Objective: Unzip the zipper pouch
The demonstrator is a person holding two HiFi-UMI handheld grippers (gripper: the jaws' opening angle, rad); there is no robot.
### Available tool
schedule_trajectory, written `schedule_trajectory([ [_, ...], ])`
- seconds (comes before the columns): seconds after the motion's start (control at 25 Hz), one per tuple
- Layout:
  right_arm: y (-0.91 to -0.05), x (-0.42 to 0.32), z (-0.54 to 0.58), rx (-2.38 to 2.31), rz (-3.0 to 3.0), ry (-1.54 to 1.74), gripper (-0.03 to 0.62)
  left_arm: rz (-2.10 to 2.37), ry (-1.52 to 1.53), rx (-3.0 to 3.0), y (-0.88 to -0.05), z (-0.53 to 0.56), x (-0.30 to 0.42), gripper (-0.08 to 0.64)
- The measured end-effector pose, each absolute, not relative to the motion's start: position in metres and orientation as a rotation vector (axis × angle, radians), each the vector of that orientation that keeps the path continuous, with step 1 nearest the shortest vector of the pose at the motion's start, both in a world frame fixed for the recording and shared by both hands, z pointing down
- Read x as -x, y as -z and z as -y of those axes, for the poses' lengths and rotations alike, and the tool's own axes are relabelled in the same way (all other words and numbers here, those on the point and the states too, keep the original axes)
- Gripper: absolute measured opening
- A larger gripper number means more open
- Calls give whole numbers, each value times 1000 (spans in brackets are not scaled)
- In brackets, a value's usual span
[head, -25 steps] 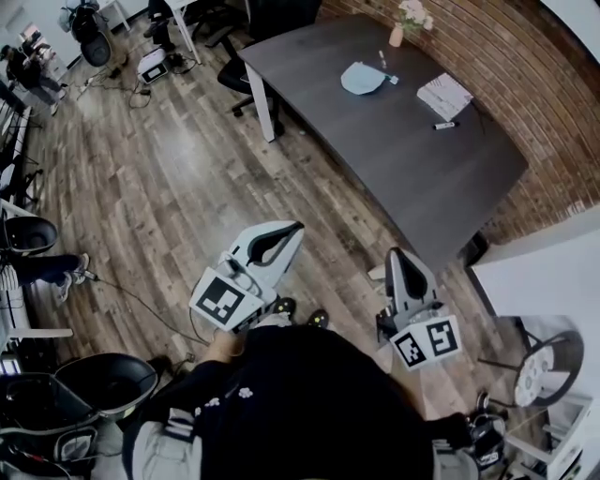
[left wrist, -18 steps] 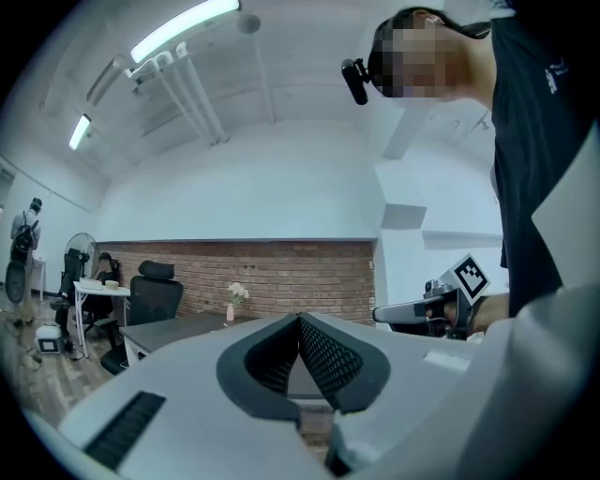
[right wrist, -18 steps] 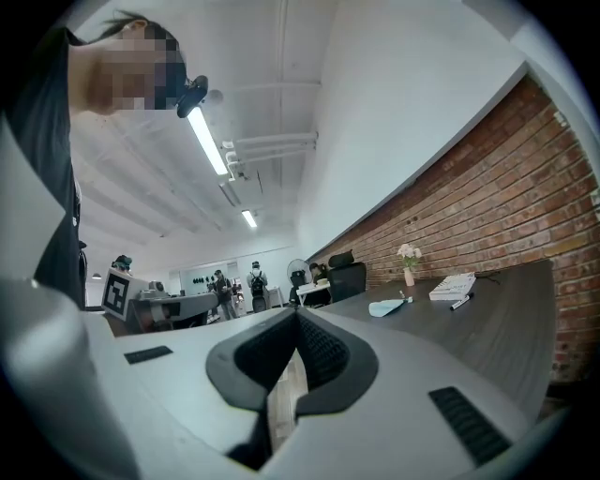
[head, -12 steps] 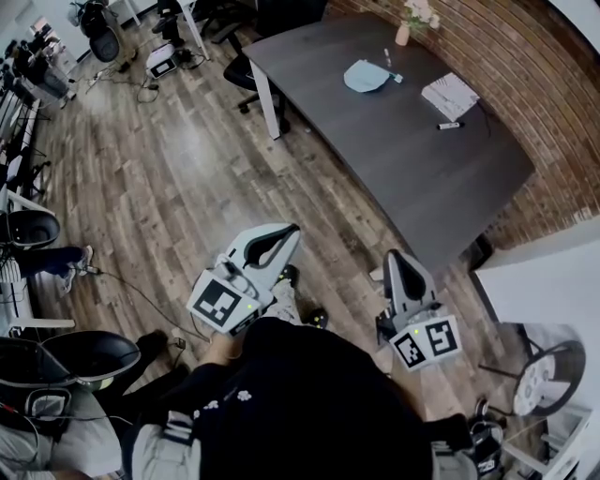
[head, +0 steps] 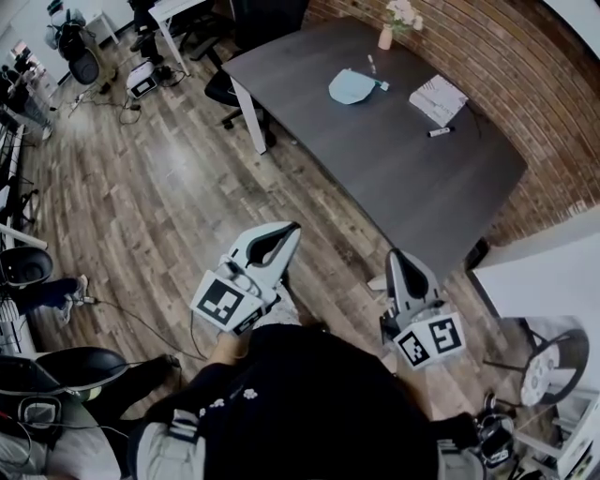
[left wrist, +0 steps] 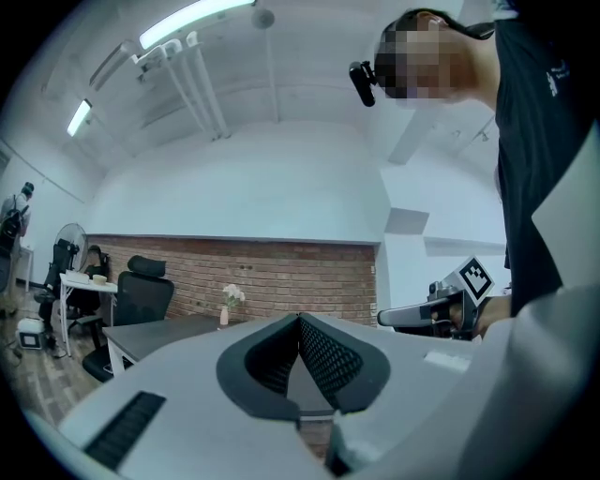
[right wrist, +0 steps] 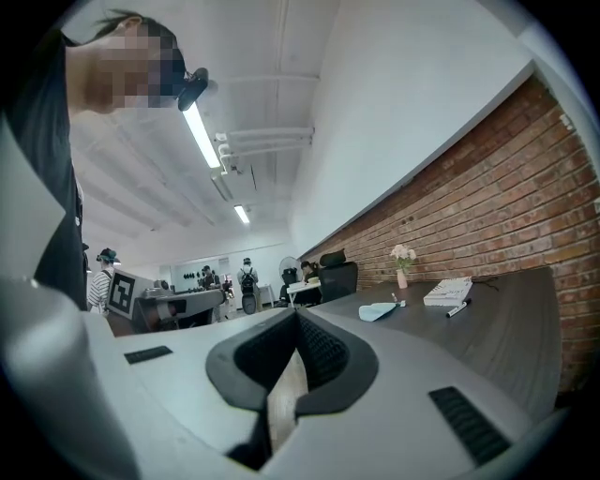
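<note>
Black ribbed fingers [left wrist: 328, 361] of the left gripper [left wrist: 300, 321] lie pressed together at the tips with nothing between them. The fingers [right wrist: 323, 356] of the right gripper [right wrist: 296, 315] are closed on nothing in the same way. In the head view both tools are held level in front of the person's dark-clothed body, the left gripper [head: 292, 229] over the wooden floor [head: 159, 187] and the right gripper [head: 398, 256] just short of the near corner of the dark desk [head: 422, 187].

The pale blue zipper pouch [head: 352, 86] lies flat towards the far end of that desk, well apart from both grippers. In the right gripper view the pouch [right wrist: 379, 310] shows as a small blue shape. Near it are a white notebook [head: 439, 97], a marker pen [head: 439, 132] and a little vase of flowers [head: 389, 26] by the brick wall [head: 525, 84].

The task looks not yet begun. Neither tool touches the pouch, and whether its zipper is closed is too small to tell. What is left seems to be all of it: reach the pouch, steady it with one gripper, pinch the pull with the other and draw it along.

Against the earlier frames, the grippers keep the same closed, forward-pointing pose. The desk and pouch have slid a little leftward in the head view. The black chairs [head: 47, 375] at the lower left have shifted too, so the person appears to be walking towards the desk.
</note>
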State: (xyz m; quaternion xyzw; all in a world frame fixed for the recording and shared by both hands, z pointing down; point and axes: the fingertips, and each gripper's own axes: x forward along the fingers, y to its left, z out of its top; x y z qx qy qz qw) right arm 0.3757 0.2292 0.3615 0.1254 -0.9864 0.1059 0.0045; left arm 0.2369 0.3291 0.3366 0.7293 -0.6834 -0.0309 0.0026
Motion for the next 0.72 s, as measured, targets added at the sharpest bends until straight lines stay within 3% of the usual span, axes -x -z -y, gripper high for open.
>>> schedule_trajectory([
  [0.72, -356, -223, -162, -533, 3053, -329, 0, 2026, 85, -2369, -342, -252, -80, 3],
])
